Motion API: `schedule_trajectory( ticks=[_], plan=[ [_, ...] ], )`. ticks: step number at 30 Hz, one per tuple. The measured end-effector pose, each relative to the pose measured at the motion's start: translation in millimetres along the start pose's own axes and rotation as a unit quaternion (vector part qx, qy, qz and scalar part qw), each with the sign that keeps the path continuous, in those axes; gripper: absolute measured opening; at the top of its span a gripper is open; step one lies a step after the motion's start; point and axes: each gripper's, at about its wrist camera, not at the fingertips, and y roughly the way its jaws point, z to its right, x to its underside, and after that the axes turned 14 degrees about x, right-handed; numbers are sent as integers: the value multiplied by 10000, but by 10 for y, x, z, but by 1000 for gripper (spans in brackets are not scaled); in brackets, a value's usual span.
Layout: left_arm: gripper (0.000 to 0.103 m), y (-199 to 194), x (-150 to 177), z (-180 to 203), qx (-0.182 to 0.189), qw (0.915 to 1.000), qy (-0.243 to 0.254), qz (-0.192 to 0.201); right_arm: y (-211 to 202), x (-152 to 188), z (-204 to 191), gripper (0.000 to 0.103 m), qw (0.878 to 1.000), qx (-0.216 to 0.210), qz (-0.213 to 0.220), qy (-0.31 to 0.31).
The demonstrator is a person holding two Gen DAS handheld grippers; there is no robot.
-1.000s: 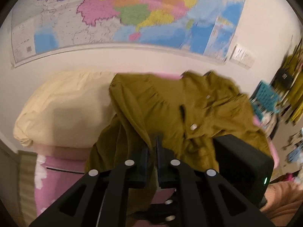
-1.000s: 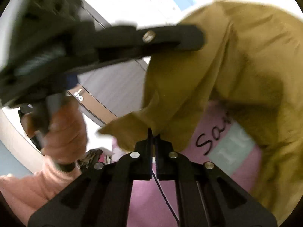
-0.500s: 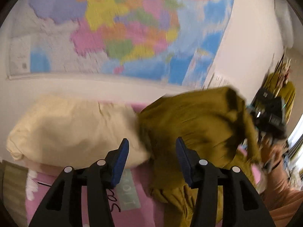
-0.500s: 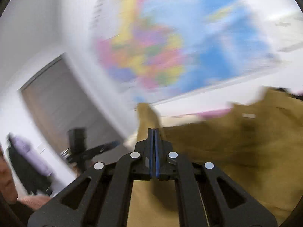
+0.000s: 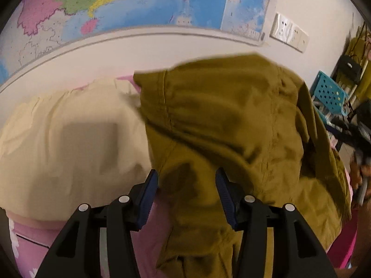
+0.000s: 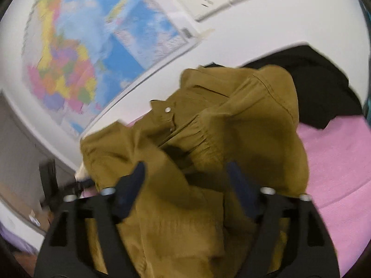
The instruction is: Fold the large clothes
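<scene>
in the left wrist view, the left claw (image 5: 186, 193) has just opened its jaws to a middle width and released the olive-green cotton jacket with snap buttons (image 5: 231, 127). the cloth lies in a heap ahead of the claw and between its blue pads (image 5: 148, 194), but they do not press it. this means, i think, the garment was dropped on the pink bed sheet (image 5: 148, 243) to be arranged again. left of the claw is a cream pillow (image 5: 69, 143), a soft limit there; beyond is the wall with a coloured map (image 5: 139, 2). in the right wrist view, the right claw (image 6: 187, 183) has also just opened, now wide, with the jacket (image 6: 231, 127) bunched loosely between its jaws. right of this claw the sheet (image 6: 336, 162) is bare, good room for spreading; far ahead lies a black garment (image 6: 320, 85).
</scene>
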Motion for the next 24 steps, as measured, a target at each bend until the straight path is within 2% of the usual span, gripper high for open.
schedule_trajectory(
  ticks=[2, 3, 7, 9, 10, 11, 13, 14, 17, 19, 21, 24],
  plan=[
    [55, -16, -95, 38, 65, 9998, 55, 155, -31, 90, -129, 90, 9987, -185, -124, -464],
    [55, -31, -126, 55, 64, 9997, 107, 199, -4, 109, -143, 91, 9974, -221, -204, -661],
    [55, 178, -328, 102, -119, 9998, 111, 148, 230, 317, -426, 92, 9842, 125, -538, -1681],
    [55, 335, -410, 72, -370, 9993, -7, 56, 327, 367, -491, 90, 9774, 346, -614, -1992],
    [55, 397, -441, 53, -539, 9985, -33, 47, 363, 352, -503, 75, 9754, 414, -665, -2060],
    [55, 478, -480, 19, -773, 9970, -76, 24, 367, 326, -487, 42, 9744, 468, -710, -2080],
    [54, 582, -513, -58, -1070, 9941, -186, -57, 292, 140, -355, 8, 9819, 187, -717, -1743],
    [53, 616, -517, -84, -1190, 9926, -213, -98, 184, -23, -224, 5, 9885, 67, -535, -1413],
    [53, 731, -494, -117, -1456, 9890, -121, -228, -1, -434, 224, 5, 9985, -79, -238, -481],
    [54, 770, -464, -52, -1658, 9858, 125, -251, 44, -622, 517, 5, 9995, -117, -279, 76],
    [55, 748, -421, 7, -1810, 9829, 246, -220, 189, -726, 710, 8, 9982, 80, -443, 401],
    [55, 622, -369, 3, -1758, 9843, 126, -107, 342, -692, 803, 20, 9958, 320, -698, 498]
  ],
)
